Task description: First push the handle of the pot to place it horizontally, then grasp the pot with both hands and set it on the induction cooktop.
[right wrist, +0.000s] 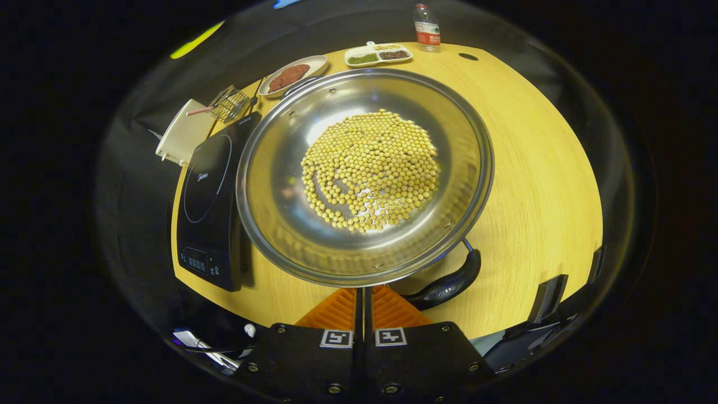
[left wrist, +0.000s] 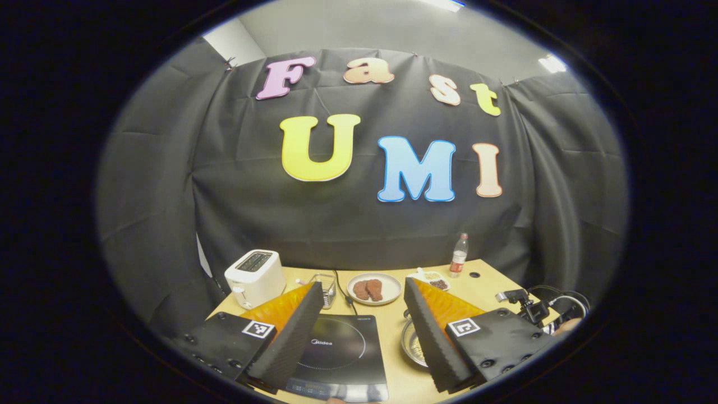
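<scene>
While our right claw [right wrist: 363,297] sits with its jaws pressed together at the near rim of the steel pot [right wrist: 280,224], beside its dark handle [right wrist: 449,283], our left claw [left wrist: 364,325] hangs spread wide above the induction cooktop [left wrist: 342,348]. We see soybeans [right wrist: 370,168] in the pot, which rests on the wooden counter [right wrist: 533,168] just right of the cooktop.

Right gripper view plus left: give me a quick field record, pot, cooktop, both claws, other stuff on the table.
pot: wide steel pot holding yellow beans, on the wooden table
pot handle: black handle, near the right claw
cooktop: black induction cooktop, beside the pot, nothing on it
left claw: open, above the cooktop
right claw: fingers together at the pot's near rim
other: white toaster, plate of brown food, plastic bottle
</scene>
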Motion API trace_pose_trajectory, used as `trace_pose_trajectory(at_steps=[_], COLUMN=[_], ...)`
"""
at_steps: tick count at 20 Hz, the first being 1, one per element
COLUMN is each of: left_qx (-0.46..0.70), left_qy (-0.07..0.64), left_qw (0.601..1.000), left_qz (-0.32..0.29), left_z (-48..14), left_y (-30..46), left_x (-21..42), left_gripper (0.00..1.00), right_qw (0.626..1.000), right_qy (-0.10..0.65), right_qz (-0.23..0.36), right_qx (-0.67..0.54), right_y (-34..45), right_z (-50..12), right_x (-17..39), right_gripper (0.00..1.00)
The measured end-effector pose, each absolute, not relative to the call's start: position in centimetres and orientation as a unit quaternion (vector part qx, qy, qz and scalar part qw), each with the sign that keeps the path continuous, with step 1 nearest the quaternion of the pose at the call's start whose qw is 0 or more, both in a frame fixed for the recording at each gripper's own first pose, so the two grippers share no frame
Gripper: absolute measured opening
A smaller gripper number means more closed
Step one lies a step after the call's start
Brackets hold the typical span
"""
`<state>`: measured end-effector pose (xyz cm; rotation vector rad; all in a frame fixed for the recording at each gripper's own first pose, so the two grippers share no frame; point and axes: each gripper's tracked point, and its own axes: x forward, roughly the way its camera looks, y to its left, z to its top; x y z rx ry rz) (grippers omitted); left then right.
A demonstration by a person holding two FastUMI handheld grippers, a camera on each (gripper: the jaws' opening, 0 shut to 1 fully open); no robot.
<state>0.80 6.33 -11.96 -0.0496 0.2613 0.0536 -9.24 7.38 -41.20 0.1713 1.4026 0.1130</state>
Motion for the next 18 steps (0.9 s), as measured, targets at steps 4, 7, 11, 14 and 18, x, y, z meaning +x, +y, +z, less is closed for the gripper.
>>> trace_pose_trajectory(at_steps=[4, 7, 11, 14, 18], left_qx=[-0.02, -0.02, -0.019, -0.016, -0.013], left_qy=[0.131, 0.132, 0.136, 0.139, 0.144], left_qw=[0.991, 0.991, 0.991, 0.99, 0.989], left_qz=[0.02, 0.017, 0.013, 0.009, 0.005], left_z=[-11.9, -11.8, -12.2, -12.4, -12.7], left_y=[5.6, 5.2, 4.7, 4.2, 4.0], left_x=[0.9, 1.1, 1.0, 1.2, 1.3], left_gripper=[0.94, 0.94, 0.94, 0.98, 0.94], right_qw=[0.759, 0.757, 0.757, 0.753, 0.749], right_qy=[0.647, 0.649, 0.653, 0.658, 0.662], right_qz=[0.033, 0.024, 0.011, -0.001, -0.014], right_qx=[0.072, 0.067, 0.033, 0.012, -0.011], right_y=[5.2, 3.8, 1.7, -0.4, -2.8], right_z=[-41.5, -41.8, -42.2, -42.6, -43.2], right_x=[-9.0, -8.9, -8.1, -7.7, -6.7], right_gripper=[0.0, 0.0, 0.0, 0.0, 0.01])
